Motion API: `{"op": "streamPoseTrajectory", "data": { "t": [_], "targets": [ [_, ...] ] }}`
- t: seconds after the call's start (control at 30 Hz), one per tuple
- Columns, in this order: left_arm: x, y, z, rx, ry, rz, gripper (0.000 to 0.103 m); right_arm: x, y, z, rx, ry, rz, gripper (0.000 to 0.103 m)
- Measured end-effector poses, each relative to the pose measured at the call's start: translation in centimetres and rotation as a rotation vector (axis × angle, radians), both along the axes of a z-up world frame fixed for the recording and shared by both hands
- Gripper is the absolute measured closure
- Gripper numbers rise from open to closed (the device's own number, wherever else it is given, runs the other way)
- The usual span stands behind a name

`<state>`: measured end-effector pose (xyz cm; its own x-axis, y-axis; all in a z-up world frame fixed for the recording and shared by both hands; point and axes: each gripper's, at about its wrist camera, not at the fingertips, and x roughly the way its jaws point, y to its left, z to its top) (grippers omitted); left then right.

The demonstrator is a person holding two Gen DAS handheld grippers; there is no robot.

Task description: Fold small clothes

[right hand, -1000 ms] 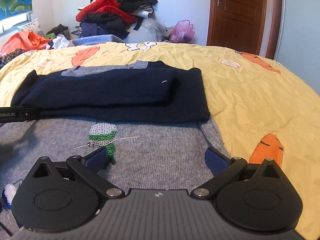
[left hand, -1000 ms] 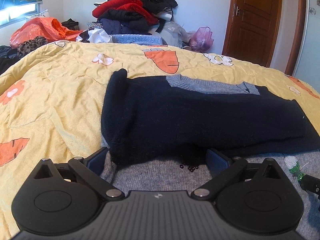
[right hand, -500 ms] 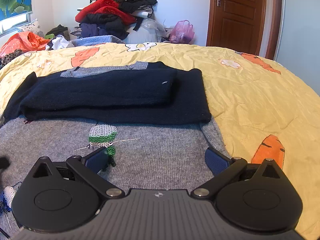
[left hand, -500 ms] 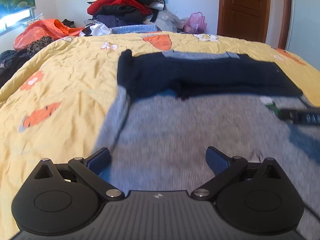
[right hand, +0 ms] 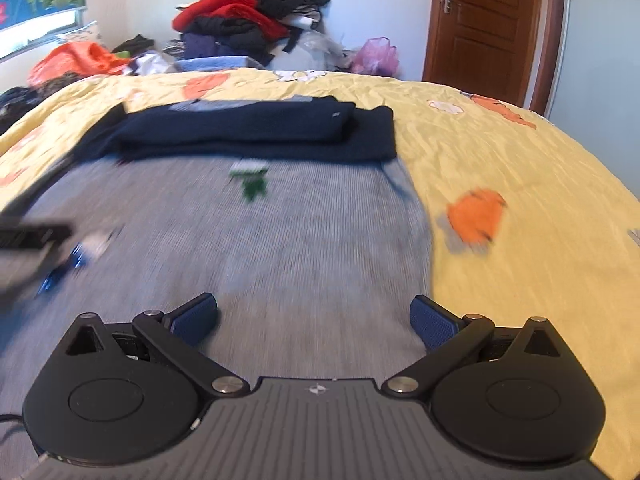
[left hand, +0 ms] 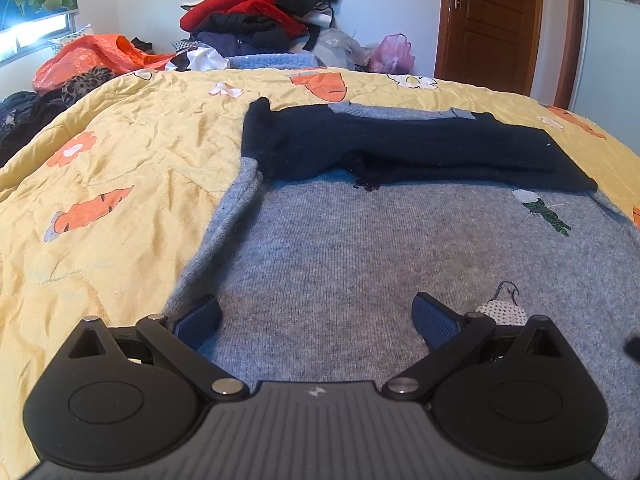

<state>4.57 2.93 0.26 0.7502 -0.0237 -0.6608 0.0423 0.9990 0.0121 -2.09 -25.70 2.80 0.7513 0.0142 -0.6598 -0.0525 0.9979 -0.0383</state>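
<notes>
two grippers: both sit low over the grey body of the sweater, each with fingers spread wide and nothing between them.
left gripper (left hand: 318, 318): blue pads well apart, over the near left part of the knit, close to its left edge; holds nothing.
right gripper (right hand: 316, 318): blue pads just as far apart, over the near right part, by the right edge; holds nothing. this view is motion-blurred.
sweater (left hand: 360, 252): grey knit body with navy sleeves, lying flat on the bed, hem end nearest the cameras, neck end far.
navy sleeves (left hand: 400, 148): folded across the upper chest in a dark band, one layered over the other; a strip of grey collar shows just beyond.
embroidery (left hand: 546, 212): small white and green motif below the band, toward the right; another white patch sits by the left gripper's right finger.
bedspread (left hand: 120, 168): yellow, creased, printed with orange carrots and white flowers.
clothes pile (left hand: 260, 16): red, black and dark garments heaped beyond the bed.
door (left hand: 490, 20): brown wood, at the far right.
</notes>
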Motion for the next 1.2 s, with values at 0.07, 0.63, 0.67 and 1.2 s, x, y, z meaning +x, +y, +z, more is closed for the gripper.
{"op": "streamPoseTrajectory", "data": {
  "t": [0.07, 0.63, 0.67, 1.2],
  "targets": [
    [0.0, 0.0, 0.0, 0.002, 0.001, 0.001, 0.000, -1.9, -0.3, 0.1, 0.011, 0.000, 0.006, 0.000],
    [-6.6, 0.5, 0.6, 0.010, 0.044, 0.003, 0.000, -2.8, -0.3, -0.1, 0.014, -0.011, 0.007, 0.000],
    [-7.1, 0.6, 0.6, 0.009, 0.045, -0.002, 0.000, -2.9, -0.4, -0.1, 0.016, -0.010, 0.008, 0.000],
    [-18.9, 8.1, 1.4, -0.159, 0.081, 0.006, 0.000, -13.6, -6.6, 3.6, 0.337, 0.118, 0.100, 0.001]
  ]
}}
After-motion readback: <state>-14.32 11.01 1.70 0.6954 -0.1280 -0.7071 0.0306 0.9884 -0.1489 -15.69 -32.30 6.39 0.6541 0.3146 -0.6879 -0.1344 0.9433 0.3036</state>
